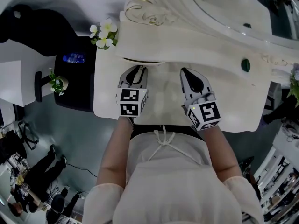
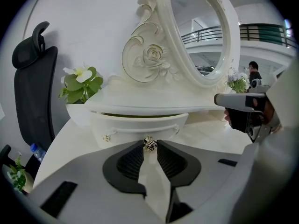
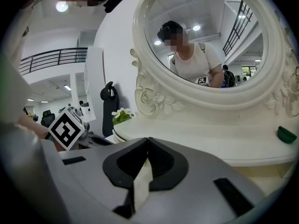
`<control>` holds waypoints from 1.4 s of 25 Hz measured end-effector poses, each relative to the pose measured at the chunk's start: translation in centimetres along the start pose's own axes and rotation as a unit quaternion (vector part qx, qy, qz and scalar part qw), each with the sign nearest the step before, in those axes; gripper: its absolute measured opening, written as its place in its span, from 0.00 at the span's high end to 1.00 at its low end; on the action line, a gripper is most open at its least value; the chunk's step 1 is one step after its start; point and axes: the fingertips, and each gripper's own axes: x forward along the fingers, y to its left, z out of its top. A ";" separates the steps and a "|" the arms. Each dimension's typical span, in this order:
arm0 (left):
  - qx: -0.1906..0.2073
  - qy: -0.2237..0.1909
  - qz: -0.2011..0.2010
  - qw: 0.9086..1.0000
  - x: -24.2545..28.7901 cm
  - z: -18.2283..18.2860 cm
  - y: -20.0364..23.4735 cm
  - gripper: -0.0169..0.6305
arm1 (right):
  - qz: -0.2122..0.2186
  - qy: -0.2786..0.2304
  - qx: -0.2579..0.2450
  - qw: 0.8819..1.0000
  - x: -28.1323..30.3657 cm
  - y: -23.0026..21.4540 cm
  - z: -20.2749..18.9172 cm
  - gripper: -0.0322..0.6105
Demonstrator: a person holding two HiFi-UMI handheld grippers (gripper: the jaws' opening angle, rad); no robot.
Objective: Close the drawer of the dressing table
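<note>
The white dressing table [image 1: 243,111] carries a small curved drawer [image 2: 140,125] under its raised shelf. A dark slit shows along the drawer's top, so it stands slightly out. Its small gold knob [image 2: 149,144] sits between the tips of my left gripper [image 2: 149,143], whose jaws are shut on it. In the head view the left gripper [image 1: 139,69] reaches the shelf's front edge. My right gripper [image 1: 183,71] hovers beside it over the tabletop. Its jaws [image 3: 148,140] meet at the tips with nothing between them.
An oval mirror [image 2: 201,31] in a carved frame rises behind the shelf. A pot of white flowers [image 1: 103,34] stands at the table's left corner. A small green object [image 1: 245,65] lies on the right of the shelf. A black chair [image 2: 32,92] stands to the left.
</note>
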 end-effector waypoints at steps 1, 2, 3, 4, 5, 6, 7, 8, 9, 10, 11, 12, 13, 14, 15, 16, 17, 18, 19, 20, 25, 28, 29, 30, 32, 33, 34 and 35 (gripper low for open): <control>-0.001 -0.001 0.000 1.000 0.1 0.1 0.1 0.82 | 0.000 -0.001 0.000 1.000 0.1 -0.1 0.1 0.94; 0.000 -0.001 -0.001 1.000 0.2 0.2 0.1 0.82 | 0.001 -0.001 0.000 1.000 0.2 -0.1 0.2 0.94; 0.000 -0.002 -0.002 1.000 0.3 0.3 0.2 0.82 | 0.001 -0.002 0.000 1.000 0.3 -0.1 0.2 0.94; 0.001 -0.002 -0.004 1.000 0.4 0.4 0.2 0.82 | 0.002 -0.002 0.000 1.000 0.3 -0.1 0.3 0.94; 0.001 -0.001 -0.005 1.000 0.5 0.5 0.2 0.82 | 0.002 -0.001 0.000 1.000 0.4 -0.2 0.3 0.94; 0.002 -0.001 -0.006 1.000 0.6 0.6 0.3 0.82 | 0.002 -0.001 0.000 1.000 0.4 -0.2 0.3 0.94; 0.003 -0.001 -0.006 1.000 0.7 0.7 0.4 0.82 | 0.001 0.000 0.000 1.000 0.5 -0.2 0.3 0.94; 0.005 -0.001 -0.006 1.000 0.9 0.8 0.5 0.82 | 0.001 -0.001 0.000 1.000 0.5 -0.3 0.4 0.94; 0.006 -0.002 -0.005 1.000 1.0 0.9 0.6 0.82 | 0.000 -0.001 -0.001 1.000 0.6 -0.4 0.4 0.94; 0.005 -0.003 -0.006 1.000 1.1 1.1 0.6 0.82 | 0.000 -0.001 -0.001 1.000 0.7 -0.4 0.5 0.94; 0.004 -0.004 -0.007 1.000 1.2 1.2 0.6 0.82 | -0.001 -0.001 0.000 1.000 0.7 -0.5 0.6 0.94; 0.002 -0.004 -0.008 1.000 1.3 1.3 0.6 0.82 | -0.002 -0.001 0.002 1.000 0.7 -0.6 0.6 0.94; 0.001 -0.004 -0.009 1.000 1.4 1.4 0.6 0.82 | -0.004 -0.001 0.005 1.000 0.8 -0.6 0.7 0.94; 0.001 -0.005 -0.010 1.000 1.5 1.5 0.6 0.82 | -0.005 -0.001 0.008 1.000 0.8 -0.7 0.7 0.94; 0.001 -0.005 -0.011 1.000 1.6 1.6 0.6 0.82 | -0.006 -0.002 0.010 1.000 0.9 -0.7 0.7 0.94; 0.002 -0.005 -0.013 1.000 1.7 1.6 0.7 0.82 | -0.007 -0.002 0.010 1.000 1.0 -0.8 0.7 0.94; 0.003 -0.004 -0.014 1.000 1.9 1.7 0.7 0.82 | -0.008 -0.002 0.009 1.000 1.1 -0.8 0.8 0.94; 0.003 -0.002 -0.015 1.000 2.0 1.7 0.7 0.82 | -0.008 -0.002 0.008 1.000 1.2 -0.7 0.9 0.94; 0.003 -0.001 -0.016 1.000 2.0 1.7 0.8 0.82 | -0.009 -0.002 0.007 1.000 1.3 -0.7 0.9 0.94; 0.002 0.000 -0.018 1.000 2.0 1.7 0.8 0.82 | -0.010 -0.002 0.006 1.000 1.3 -0.7 1.0 0.94; 0.003 0.003 -0.023 1.000 2.2 1.7 0.8 0.81 | -0.015 -0.003 0.003 1.000 1.4 -0.7 1.4 0.94; 0.002 0.005 -0.026 1.000 2.2 1.7 0.8 0.81 | -0.018 -0.003 0.000 1.000 1.2 -0.5 1.7 0.94; 0.000 0.005 -0.028 1.000 2.2 1.7 0.7 0.81 | -0.019 -0.003 -0.001 1.000 1.1 -0.4 1.7 0.94; -0.003 0.005 -0.032 0.999 2.1 1.7 0.6 0.81 | -0.021 -0.002 -0.004 1.000 1.1 -0.3 1.8 0.94; -0.008 0.004 -0.043 0.999 2.1 1.7 0.3 0.80 | -0.025 -0.001 -0.011 1.000 0.9 -0.2 1.8 0.94; -0.010 0.002 -0.049 0.999 2.1 1.7 0.1 0.76 | -0.026 -0.001 -0.013 1.000 0.8 -0.1 1.9 0.94; -0.011 0.001 -0.054 0.998 2.0 1.8 -0.2 0.70 | -0.027 -0.001 -0.014 1.000 0.7 0.1 1.9 0.94; -0.010 -0.002 -0.056 0.998 1.7 1.8 -0.4 0.66 | -0.027 -0.001 -0.015 1.000 0.6 0.3 1.9 0.94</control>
